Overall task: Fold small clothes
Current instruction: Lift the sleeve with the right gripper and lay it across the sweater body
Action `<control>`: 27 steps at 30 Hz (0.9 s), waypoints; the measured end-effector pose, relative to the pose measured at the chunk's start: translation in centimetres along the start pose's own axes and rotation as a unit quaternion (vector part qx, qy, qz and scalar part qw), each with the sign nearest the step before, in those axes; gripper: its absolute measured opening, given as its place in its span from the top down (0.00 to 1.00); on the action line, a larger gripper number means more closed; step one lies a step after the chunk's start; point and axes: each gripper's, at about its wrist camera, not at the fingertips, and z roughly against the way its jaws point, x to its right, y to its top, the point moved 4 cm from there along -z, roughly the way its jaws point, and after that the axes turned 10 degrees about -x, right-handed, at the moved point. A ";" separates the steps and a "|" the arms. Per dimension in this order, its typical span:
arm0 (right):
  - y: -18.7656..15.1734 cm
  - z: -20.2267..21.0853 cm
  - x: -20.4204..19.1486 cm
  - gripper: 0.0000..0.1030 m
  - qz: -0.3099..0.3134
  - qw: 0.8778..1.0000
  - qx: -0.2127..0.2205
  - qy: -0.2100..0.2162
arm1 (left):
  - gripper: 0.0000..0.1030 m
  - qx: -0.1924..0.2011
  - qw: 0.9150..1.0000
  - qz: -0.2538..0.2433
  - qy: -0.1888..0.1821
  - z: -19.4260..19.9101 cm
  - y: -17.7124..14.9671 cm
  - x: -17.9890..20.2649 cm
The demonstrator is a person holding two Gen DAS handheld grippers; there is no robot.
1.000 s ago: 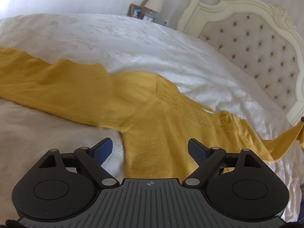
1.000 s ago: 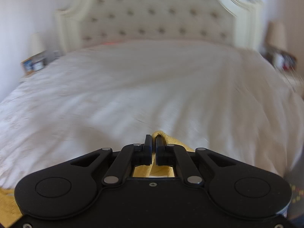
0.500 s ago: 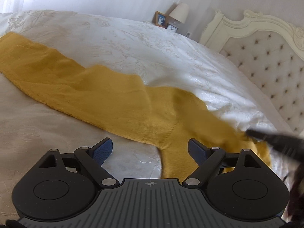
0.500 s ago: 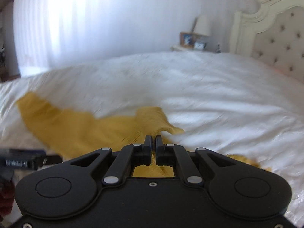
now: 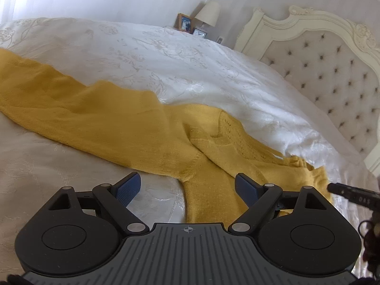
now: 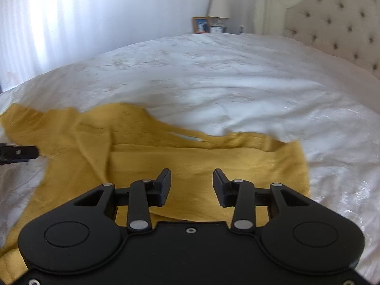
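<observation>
White bedspread (image 5: 190, 54), yellow sweater (image 5: 106, 118)

Little legible writing anywhere. In the left wrist view, a dark bar (image 5: 351, 192) entering from the right edge carries small pale characters, too blurred to read with confidence. On the ribbed grey body of the left hand-held gripper (image 5: 187, 186) sits a small round crosshair mark (image 5: 188, 229), a symbol only, no lettering. The small clock (image 5: 199, 32) on the bedside stand shows a white face, but its numerals are too small to make out. The framed picture (image 6: 200, 25) beside it shows no readable caption in either view. No brand, label or number can be read on the yellow garment (image 6: 190, 156) or the bedspread (image 6: 213, 76).
</observation>
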 end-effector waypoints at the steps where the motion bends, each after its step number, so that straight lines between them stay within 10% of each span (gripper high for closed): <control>1: 0.0 0.0 1.8 0.52 -0.013 1.000 0.000 -0.013 | 0.16 0.000 1.000 -0.003 -0.002 -0.1 -0.1 0.1; 8: 0.0 -1.5 12.8 0.51 -0.116 0.991 -0.005 -0.069 | 0.16 -0.020 0.999 -0.046 0.004 -1.9 -1.2 1.7; 18: 0.3 -5.5 14.2 0.41 -0.157 0.987 -0.002 0.013 | 0.16 -0.022 0.995 -0.093 0.030 -3.2 -2.7 2.0; 21: 0.1 -6.3 14.0 0.88 -0.146 0.989 -0.029 0.000 | 0.16 -0.017 0.995 -0.095 0.030 -2.8 -2.8 2.0; 27: -1.1 -5.8 17.1 0.92 -0.178 0.979 -0.053 -0.081 | 0.16 -0.020 0.996 -0.081 0.042 -2.1 -2.8 2.2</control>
